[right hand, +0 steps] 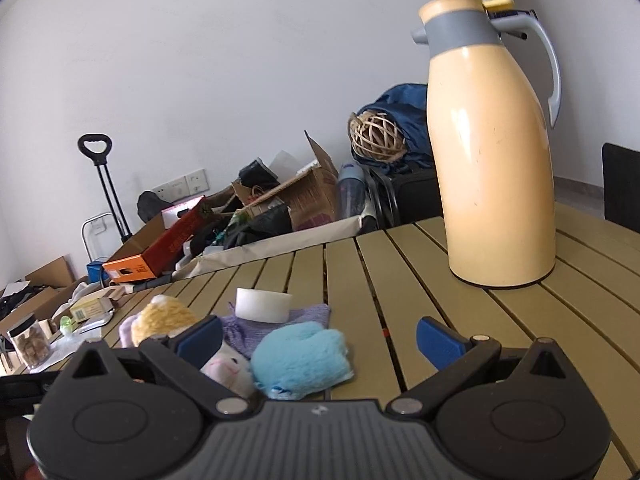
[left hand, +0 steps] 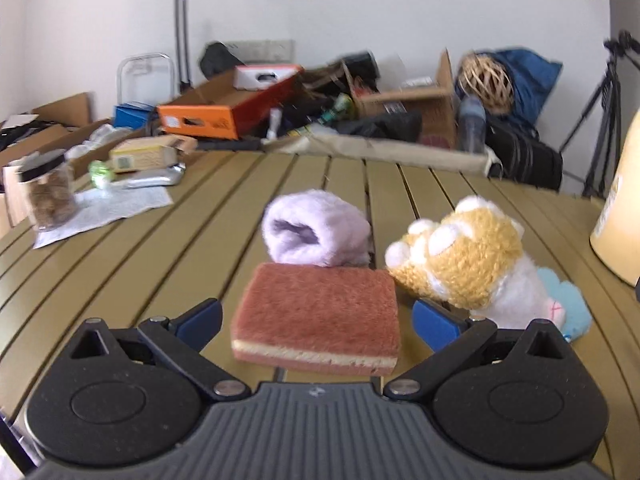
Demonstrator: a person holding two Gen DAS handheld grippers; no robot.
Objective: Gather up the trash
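Observation:
My left gripper (left hand: 318, 322) is open, its blue fingers on either side of a pink sponge (left hand: 318, 316) lying flat on the slatted table (left hand: 160, 264). A rolled lilac towel (left hand: 316, 232) lies just beyond the sponge. A yellow and white plush toy (left hand: 464, 260) lies to the right, seen also in the right wrist view (right hand: 168, 316). My right gripper (right hand: 320, 338) is open and empty above a light blue plush (right hand: 300, 356). A white tape roll (right hand: 262, 305) sits on a purple cloth (right hand: 280, 324) behind it.
A tall yellow thermos jug (right hand: 492, 160) stands on the table at the right. At the far left of the table are a jar (left hand: 48, 192), a white paper sheet (left hand: 108, 208), a small box (left hand: 144, 156) and a foil pack (left hand: 154, 179). Boxes and bags clutter the floor behind.

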